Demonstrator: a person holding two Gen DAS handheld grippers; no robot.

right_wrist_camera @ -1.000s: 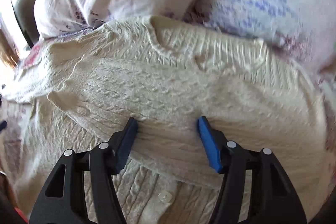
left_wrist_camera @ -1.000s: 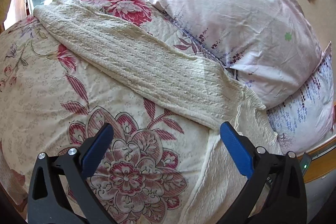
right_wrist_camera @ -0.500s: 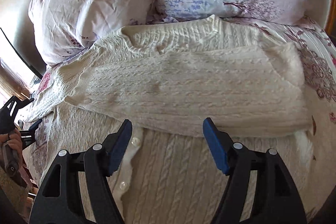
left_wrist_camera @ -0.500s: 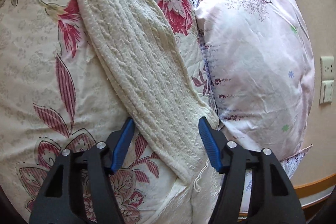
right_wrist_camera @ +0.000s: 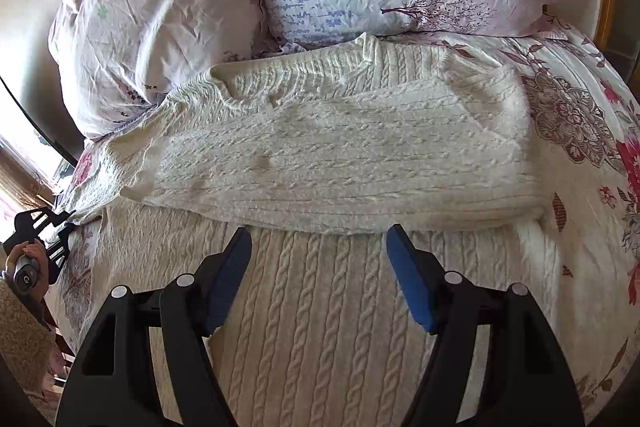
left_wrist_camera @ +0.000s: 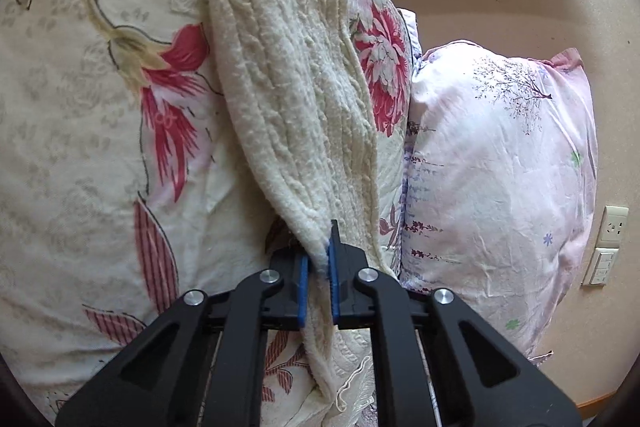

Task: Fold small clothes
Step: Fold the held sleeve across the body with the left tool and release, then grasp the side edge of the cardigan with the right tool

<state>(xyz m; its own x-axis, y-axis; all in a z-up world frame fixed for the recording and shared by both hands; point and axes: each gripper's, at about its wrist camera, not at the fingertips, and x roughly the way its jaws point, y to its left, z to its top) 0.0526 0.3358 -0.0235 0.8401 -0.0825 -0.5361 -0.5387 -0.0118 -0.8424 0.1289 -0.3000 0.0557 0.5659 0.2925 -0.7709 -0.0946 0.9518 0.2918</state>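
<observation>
Right wrist: floral bedspread [right_wrist_camera: 580, 115], pillows [right_wrist_camera: 160, 7] against beige wall; left tongs [left_wrist_camera: 318, 275] pinching sleeve [left_wrist_camera: 288, 67], right tongs [right_wrist_camera: 318, 267] agape.

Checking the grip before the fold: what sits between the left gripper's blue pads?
In the left wrist view, the cream knit sleeve runs down between the left gripper's shut pads, pinched there, nothing else.

We have closed our left gripper [left_wrist_camera: 319, 281] on the sweater's sleeve [left_wrist_camera: 296, 99], which lay between wide-open jaws a second ago, while our right gripper [right_wrist_camera: 320, 267] drew back.
</observation>
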